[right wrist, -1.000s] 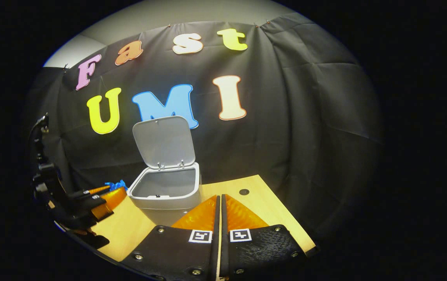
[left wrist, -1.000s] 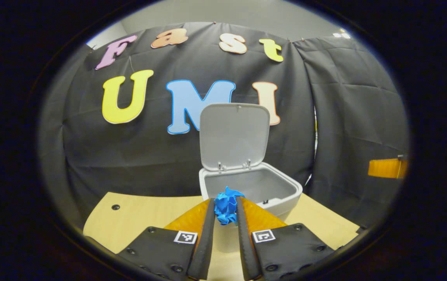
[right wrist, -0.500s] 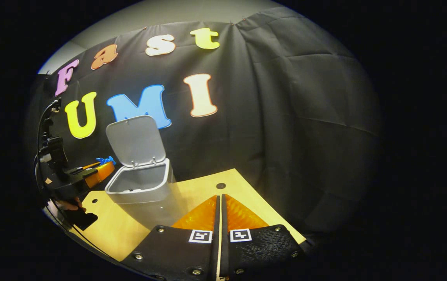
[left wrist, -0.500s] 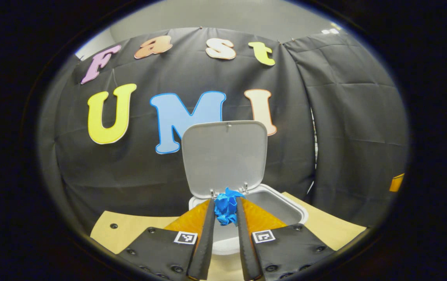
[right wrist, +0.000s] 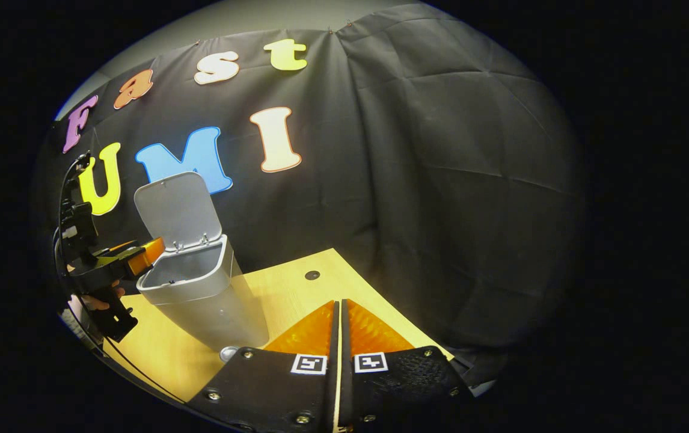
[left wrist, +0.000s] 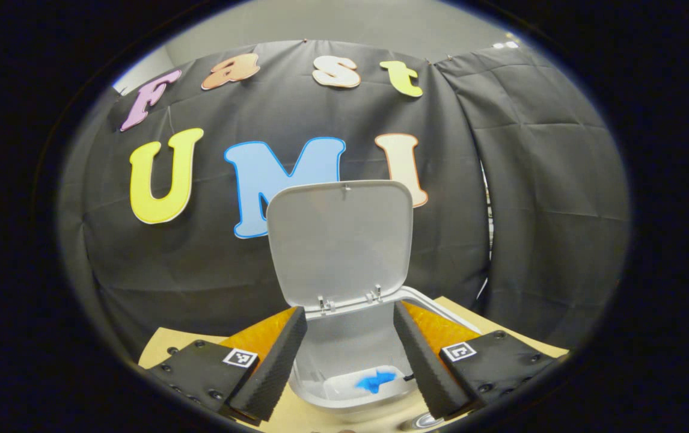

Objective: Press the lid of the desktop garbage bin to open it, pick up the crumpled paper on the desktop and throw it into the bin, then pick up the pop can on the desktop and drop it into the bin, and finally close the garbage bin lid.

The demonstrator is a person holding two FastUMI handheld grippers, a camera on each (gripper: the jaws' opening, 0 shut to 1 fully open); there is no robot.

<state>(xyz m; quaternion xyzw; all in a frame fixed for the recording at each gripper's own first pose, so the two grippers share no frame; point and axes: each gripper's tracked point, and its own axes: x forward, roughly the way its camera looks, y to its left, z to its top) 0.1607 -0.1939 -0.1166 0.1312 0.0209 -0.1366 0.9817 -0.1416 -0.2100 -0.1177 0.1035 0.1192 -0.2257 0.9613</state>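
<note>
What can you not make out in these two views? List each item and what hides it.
- Can: in the right gripper view just a sliver shows beside the bin; the right tool covers the rest.
- Paper: in the left gripper view a small blue blur in the bin; its shape is unclear.
- Bin floor: in the right gripper view the bin's wall hides it.

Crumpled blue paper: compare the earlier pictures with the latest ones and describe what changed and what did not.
The left gripper opened over the bin and let go of the crumpled blue paper, which dropped and now lies on the bin's bottom. Before, both fingers pinched it while they carried it toward the rim. The lid stayed up, and the right gripper stayed shut and empty above the table.
</note>
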